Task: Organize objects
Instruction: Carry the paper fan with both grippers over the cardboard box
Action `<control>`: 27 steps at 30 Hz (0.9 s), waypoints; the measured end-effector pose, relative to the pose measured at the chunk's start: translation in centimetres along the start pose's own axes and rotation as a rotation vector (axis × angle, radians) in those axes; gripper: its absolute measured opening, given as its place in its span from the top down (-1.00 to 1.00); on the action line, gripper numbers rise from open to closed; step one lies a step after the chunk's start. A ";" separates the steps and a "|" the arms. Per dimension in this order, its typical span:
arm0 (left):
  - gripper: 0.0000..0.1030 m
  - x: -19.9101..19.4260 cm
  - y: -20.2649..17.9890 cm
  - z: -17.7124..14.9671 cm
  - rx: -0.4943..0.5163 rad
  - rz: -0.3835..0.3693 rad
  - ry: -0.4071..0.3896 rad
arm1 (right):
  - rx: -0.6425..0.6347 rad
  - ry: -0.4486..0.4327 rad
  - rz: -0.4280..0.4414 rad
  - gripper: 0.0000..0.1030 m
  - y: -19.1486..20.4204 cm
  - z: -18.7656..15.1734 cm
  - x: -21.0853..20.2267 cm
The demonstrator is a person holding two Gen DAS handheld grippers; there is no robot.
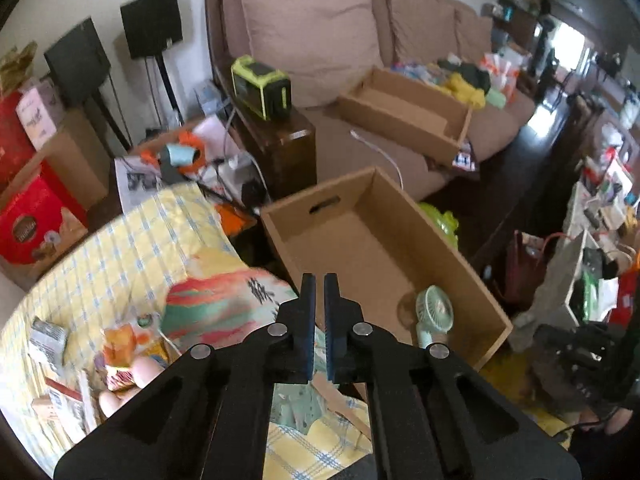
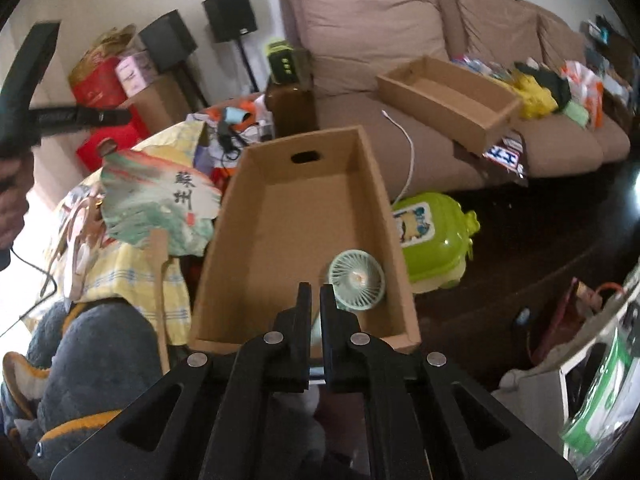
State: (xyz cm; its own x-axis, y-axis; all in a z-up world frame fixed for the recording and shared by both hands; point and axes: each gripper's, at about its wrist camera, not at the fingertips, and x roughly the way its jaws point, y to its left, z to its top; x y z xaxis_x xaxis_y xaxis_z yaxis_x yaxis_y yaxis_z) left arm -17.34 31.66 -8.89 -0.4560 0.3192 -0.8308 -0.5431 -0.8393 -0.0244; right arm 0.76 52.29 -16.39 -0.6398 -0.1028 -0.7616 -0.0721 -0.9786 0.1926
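An open cardboard box (image 1: 320,188) stands beside a table under a yellow checked cloth (image 1: 120,248). A mint hand-held fan (image 1: 434,308) lies in the box's near right corner. My left gripper (image 1: 319,280) is shut and holds nothing, hovering over the box's near left edge and the cloth. A painted paper fan (image 1: 216,304) with a wooden handle lies on the cloth among snack packets. In the right wrist view, my right gripper (image 2: 316,290) is shut and holds nothing above the box (image 2: 296,216), just left of the mint fan (image 2: 356,276). The paper fan (image 2: 160,208) lies to the left.
A second, shallow cardboard box (image 2: 448,92) sits on the brown sofa (image 2: 360,20). A green plastic toy case (image 2: 432,240) lies on the dark floor right of the box. A dark plush toy (image 2: 92,352) fills the lower left. Speakers, gift boxes and bags crowd the edges.
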 end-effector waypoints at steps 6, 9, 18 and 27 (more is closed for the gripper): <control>0.91 0.6 2.0 -0.5 -0.038 0.012 0.060 | 0.006 0.063 0.066 0.88 0.5 -0.3 1.5; 0.85 0.1 3.9 -0.2 -0.083 0.025 0.059 | -0.012 0.118 0.149 0.88 2.2 -0.7 3.0; 0.21 0.9 9.1 -0.7 -0.185 0.050 0.130 | -0.046 0.275 0.416 0.26 7.7 -2.5 7.0; -0.09 2.1 10.9 -2.2 -0.225 0.061 0.171 | -0.033 0.423 0.550 0.27 10.7 -4.7 10.3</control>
State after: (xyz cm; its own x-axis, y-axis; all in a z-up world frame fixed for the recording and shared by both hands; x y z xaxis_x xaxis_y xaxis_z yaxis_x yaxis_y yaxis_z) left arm -22.64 22.24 -12.08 -0.3468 0.2023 -0.9159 -0.3392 -0.9374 -0.0786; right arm -2.98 39.89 -25.06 -0.2231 -0.6391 -0.7361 0.2048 -0.7690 0.6055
